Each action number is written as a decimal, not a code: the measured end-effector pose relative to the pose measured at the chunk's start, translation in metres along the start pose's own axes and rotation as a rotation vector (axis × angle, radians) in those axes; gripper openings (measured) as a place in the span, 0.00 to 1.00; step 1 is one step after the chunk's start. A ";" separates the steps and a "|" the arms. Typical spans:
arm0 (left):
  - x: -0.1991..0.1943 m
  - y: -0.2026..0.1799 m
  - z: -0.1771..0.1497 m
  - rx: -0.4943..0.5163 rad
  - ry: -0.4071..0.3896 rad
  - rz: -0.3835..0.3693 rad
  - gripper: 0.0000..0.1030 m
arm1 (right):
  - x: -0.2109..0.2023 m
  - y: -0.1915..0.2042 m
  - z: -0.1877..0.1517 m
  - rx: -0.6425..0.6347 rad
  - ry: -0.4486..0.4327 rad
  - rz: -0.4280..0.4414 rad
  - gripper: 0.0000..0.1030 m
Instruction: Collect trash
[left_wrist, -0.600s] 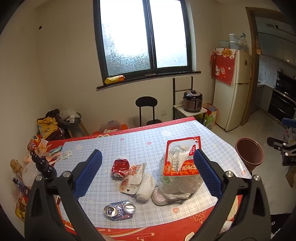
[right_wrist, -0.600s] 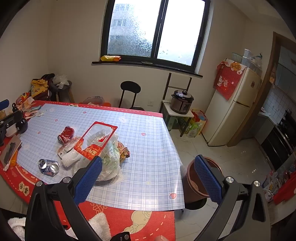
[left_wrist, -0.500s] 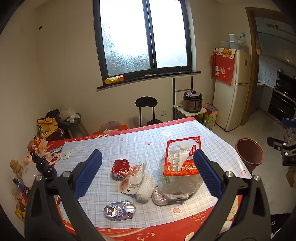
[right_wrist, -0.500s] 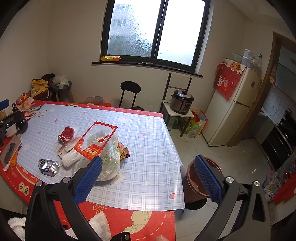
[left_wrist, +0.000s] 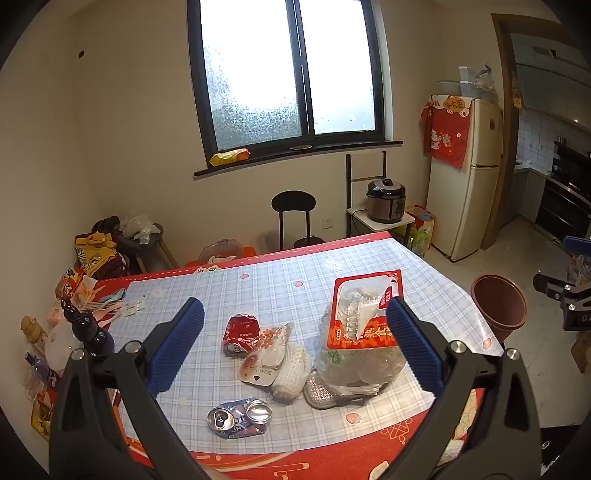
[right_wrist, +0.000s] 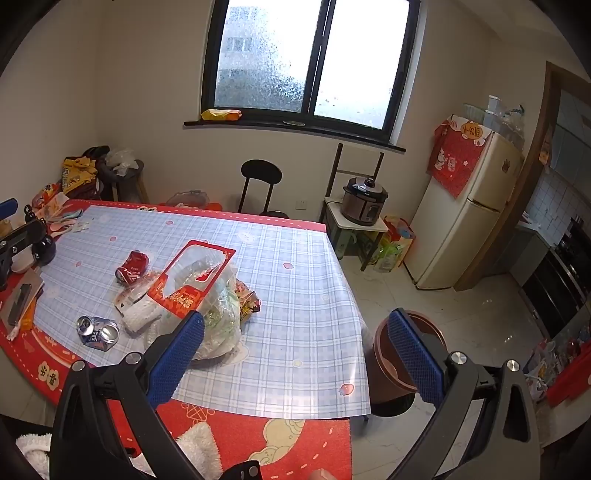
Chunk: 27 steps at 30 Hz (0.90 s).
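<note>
Trash lies on the blue plaid table (left_wrist: 280, 291) (right_wrist: 295, 266): a crushed red can (left_wrist: 241, 329) (right_wrist: 132, 266), a crushed blue can (left_wrist: 240, 412) (right_wrist: 97, 332), a white wrapper (left_wrist: 264, 360), a white foam net (left_wrist: 291, 371), and a clear bag with a red-framed package (left_wrist: 364, 314) (right_wrist: 194, 282). A brown bin (left_wrist: 498, 306) (right_wrist: 402, 358) stands on the floor by the table's right end. My left gripper (left_wrist: 293, 349) is open and empty above the table's near edge. My right gripper (right_wrist: 295, 352) is open and empty over the table corner.
A black bottle (left_wrist: 86, 326) and clutter sit at the table's left end. A black stool (left_wrist: 293, 214), a rice cooker (left_wrist: 386, 201) on a small stand and a fridge (left_wrist: 461, 177) stand beyond the table.
</note>
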<state>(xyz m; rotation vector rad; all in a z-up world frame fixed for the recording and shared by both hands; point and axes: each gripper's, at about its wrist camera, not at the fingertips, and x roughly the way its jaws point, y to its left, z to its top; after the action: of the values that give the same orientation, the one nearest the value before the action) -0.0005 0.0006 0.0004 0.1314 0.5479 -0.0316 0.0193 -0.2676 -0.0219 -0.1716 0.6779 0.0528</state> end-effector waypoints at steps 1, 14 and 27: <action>0.001 0.000 0.000 -0.001 0.000 0.000 0.95 | 0.000 0.000 0.000 0.000 0.000 0.001 0.95; 0.003 0.003 -0.004 -0.001 0.000 -0.003 0.95 | -0.001 0.001 0.001 0.000 0.003 0.001 0.95; 0.003 0.002 -0.004 -0.001 0.000 -0.001 0.95 | 0.000 0.001 0.000 0.001 0.004 0.000 0.95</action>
<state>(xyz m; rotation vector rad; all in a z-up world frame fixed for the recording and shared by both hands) 0.0000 0.0033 -0.0046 0.1307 0.5483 -0.0321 0.0198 -0.2670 -0.0220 -0.1707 0.6824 0.0521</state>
